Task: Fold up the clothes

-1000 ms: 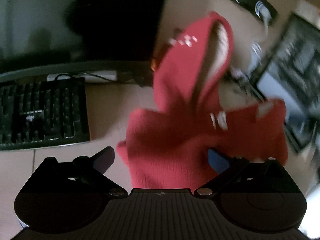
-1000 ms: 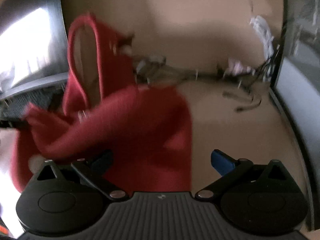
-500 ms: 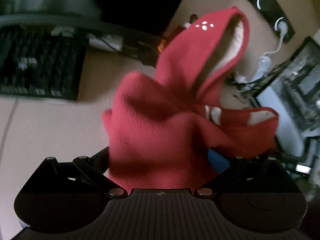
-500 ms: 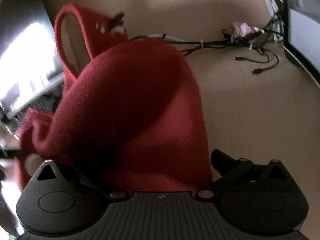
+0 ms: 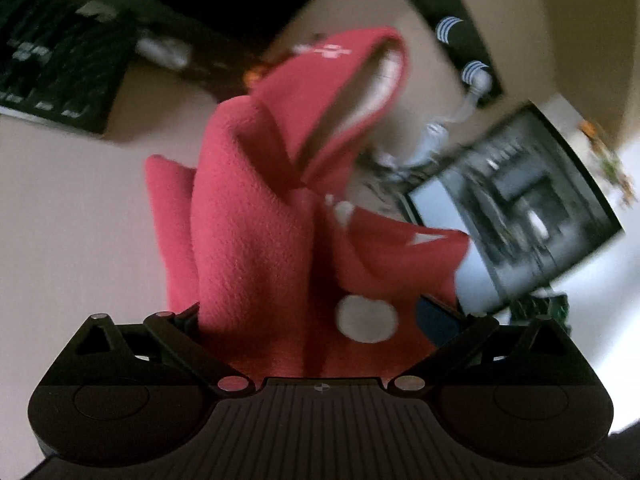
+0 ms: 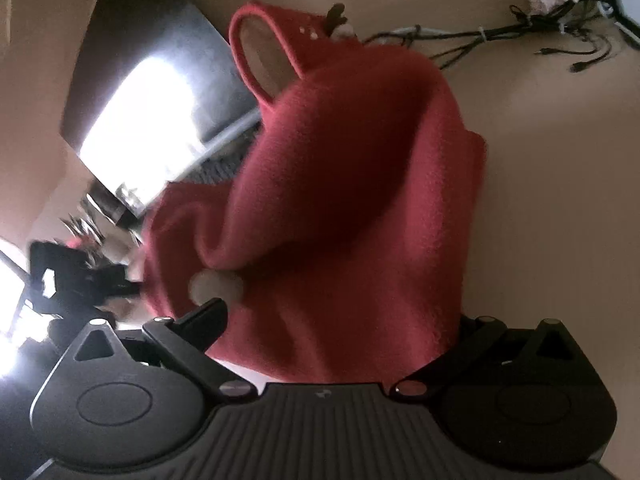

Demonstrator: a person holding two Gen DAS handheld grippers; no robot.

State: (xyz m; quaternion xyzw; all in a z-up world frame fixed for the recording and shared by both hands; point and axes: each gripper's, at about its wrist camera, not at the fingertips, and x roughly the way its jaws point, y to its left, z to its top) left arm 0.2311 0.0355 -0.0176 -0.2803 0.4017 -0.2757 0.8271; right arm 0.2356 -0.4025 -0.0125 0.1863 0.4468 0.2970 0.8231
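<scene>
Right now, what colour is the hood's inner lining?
Cream lining inside the red hooded garment; right wrist view shows it best.

**Red fleece fills the middle; counter open at the sides**

Bare counter (image 6: 560,184) lies open right of the red hooded garment (image 6: 352,184). Far right, tangled cables (image 6: 520,32) crowd the edge. A keyboard (image 5: 56,68) blocks far left; a monitor (image 5: 520,208) walls the right.
</scene>
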